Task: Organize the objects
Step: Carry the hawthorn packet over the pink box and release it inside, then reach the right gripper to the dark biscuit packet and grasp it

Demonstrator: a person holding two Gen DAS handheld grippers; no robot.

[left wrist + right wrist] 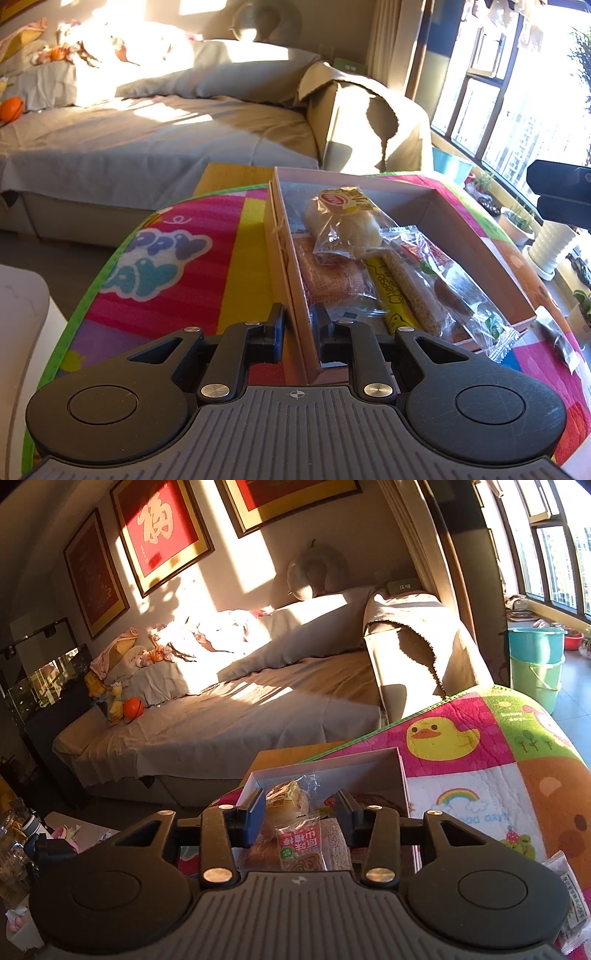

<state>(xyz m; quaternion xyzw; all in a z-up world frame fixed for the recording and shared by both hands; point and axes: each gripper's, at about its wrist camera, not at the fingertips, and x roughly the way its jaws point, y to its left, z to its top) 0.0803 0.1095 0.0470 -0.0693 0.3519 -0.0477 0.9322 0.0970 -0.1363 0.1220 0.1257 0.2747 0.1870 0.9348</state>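
A shallow pink box (436, 192) lies on a colourful mat and holds several wrapped snacks: a bread roll (343, 221), a yellow cheese stick (388, 295) and a long clear packet with a red label (424, 254). My left gripper (298, 328) is shut on the box's left wall near the front corner, one finger outside and one inside. In the right wrist view my right gripper (300, 812) hovers over the box (332, 771), jaws apart. The red-labelled packet (299, 843) lies between the fingers, untouched by the pads, with the bread roll (288, 797) just beyond.
The mat (184, 258) covers a table with a bare wooden strip (236, 177) behind the box. A loose wrapped packet (569, 897) lies on the mat to the right. A sofa (147, 140) stands beyond, buckets (535, 664) and potted plants (517, 221) by the window.
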